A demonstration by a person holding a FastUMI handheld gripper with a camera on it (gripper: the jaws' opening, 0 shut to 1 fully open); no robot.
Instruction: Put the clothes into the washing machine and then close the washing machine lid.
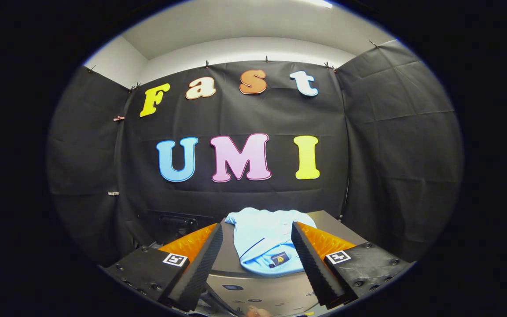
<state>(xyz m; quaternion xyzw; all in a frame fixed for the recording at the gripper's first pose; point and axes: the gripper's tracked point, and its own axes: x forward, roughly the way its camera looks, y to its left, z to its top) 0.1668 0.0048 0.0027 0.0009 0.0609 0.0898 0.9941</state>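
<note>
A light blue garment (264, 240) with a small dark patch lies crumpled on the grey top of the washing machine (337, 224), just ahead of and between my fingers. My gripper (257, 237) is open, its two fingers spread wide on either side of the garment and not touching it. Below the garment the machine's front panel (253, 290) with small dark buttons shows between the finger bases. Whether the lid is up or down I cannot tell.
Black cloth walls close the booth behind and on both sides of the machine. A dark boxy object (176, 224) sits low to the left, behind the left finger. A fingertip of a person's hand (257, 311) peeks in under the panel.
</note>
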